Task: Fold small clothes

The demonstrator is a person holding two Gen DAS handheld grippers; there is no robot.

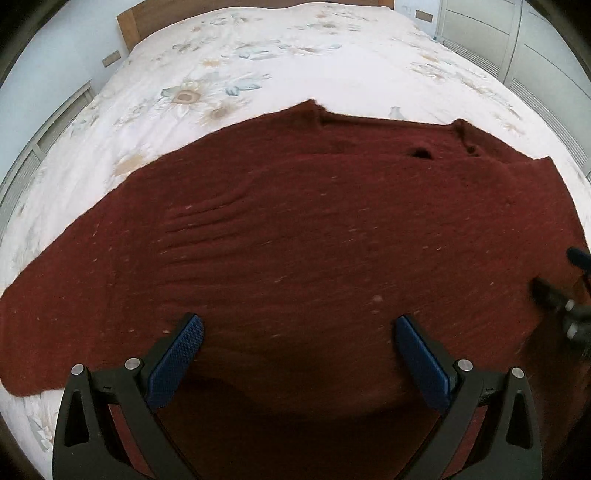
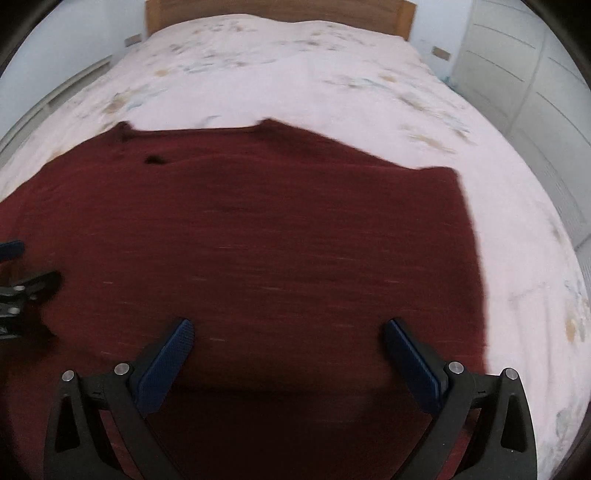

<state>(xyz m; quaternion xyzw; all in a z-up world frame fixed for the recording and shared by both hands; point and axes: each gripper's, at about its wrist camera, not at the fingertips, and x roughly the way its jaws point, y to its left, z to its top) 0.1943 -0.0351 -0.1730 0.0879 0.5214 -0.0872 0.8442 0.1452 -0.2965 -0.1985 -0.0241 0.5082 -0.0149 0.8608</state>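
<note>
sweater (image 1: 314,229) was spread crosswise just ahead of both wide-open claws, left gripper (image 1: 299,328) and right gripper (image 2: 290,330), neckline farthest away.

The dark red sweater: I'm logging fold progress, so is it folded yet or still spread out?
Spread out. The dark red sweater lies flat on the floral bedspread, neckline showing, no layer doubled over.

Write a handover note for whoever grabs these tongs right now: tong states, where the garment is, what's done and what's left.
Left tongs: open, empty, over the sweater's near edge.
Right tongs: open, empty, also above the near edge.
Dark red sweater: spread flat on the floral bedspread, neckline toward the headboard; the right side looks turned in with a straight edge, the left sleeve lies extended.
Done: spread out.
Left: remaining folds.
</note>
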